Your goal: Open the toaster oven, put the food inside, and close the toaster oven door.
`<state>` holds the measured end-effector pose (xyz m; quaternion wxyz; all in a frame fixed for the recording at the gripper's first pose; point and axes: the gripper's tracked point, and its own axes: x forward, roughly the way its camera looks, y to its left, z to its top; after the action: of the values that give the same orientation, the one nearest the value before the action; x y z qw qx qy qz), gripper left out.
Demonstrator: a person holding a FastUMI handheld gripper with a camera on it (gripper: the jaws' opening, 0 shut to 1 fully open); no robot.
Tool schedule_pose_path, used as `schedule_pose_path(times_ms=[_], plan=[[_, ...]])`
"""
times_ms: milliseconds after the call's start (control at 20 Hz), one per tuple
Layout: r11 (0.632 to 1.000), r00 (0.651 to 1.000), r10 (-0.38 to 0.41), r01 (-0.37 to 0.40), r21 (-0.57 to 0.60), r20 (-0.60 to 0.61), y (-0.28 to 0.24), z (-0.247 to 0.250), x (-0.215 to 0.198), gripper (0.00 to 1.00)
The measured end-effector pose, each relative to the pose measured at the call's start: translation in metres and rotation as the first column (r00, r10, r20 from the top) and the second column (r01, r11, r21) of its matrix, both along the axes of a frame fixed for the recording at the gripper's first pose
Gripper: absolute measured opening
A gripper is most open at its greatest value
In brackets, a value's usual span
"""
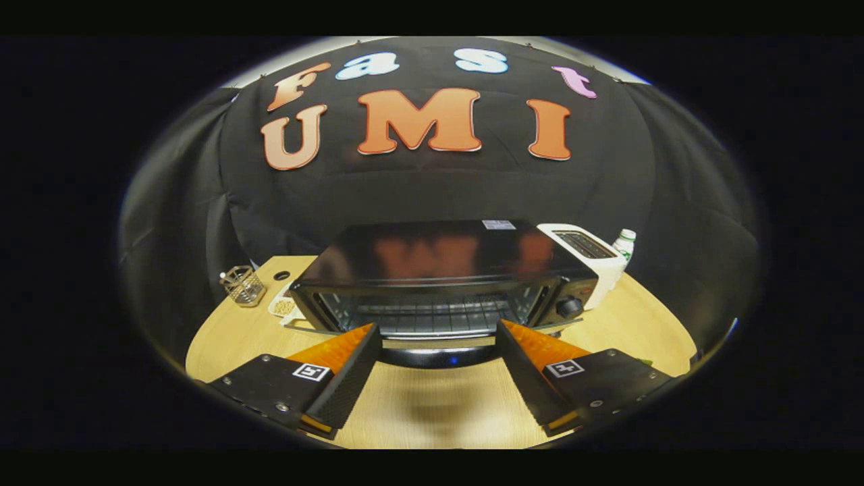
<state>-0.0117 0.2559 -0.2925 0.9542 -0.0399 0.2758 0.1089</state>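
A black toaster oven stands on the wooden table just ahead of my fingers. Its glass door is folded down toward me, and the wire rack inside shows. The door's dark handle lies between my two fingertips, which do not press on it. My gripper is open, its fingers wide apart on either side of the lowered door. A small white plate with food sits left of the oven, partly hidden by the door's corner.
A wire basket stands at the table's far left. A white pop-up toaster stands against the oven's right side, with a bottle behind it. The oven's knob is on its right front.
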Motion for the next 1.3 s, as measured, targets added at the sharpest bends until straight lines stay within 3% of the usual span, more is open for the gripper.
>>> schedule_pose_path(times_ms=[700,850,1300], plan=[[1.0,0.992,-0.023,0.024,0.012,-0.121,-0.02,-0.072,-0.078,0.99],[0.998,0.989,-0.035,0.042,0.046,-0.145,-0.025,-0.085,-0.085,0.99],[1.0,0.977,-0.022,0.023,-0.001,-0.214,-0.031,-0.128,-0.1,1.0]])
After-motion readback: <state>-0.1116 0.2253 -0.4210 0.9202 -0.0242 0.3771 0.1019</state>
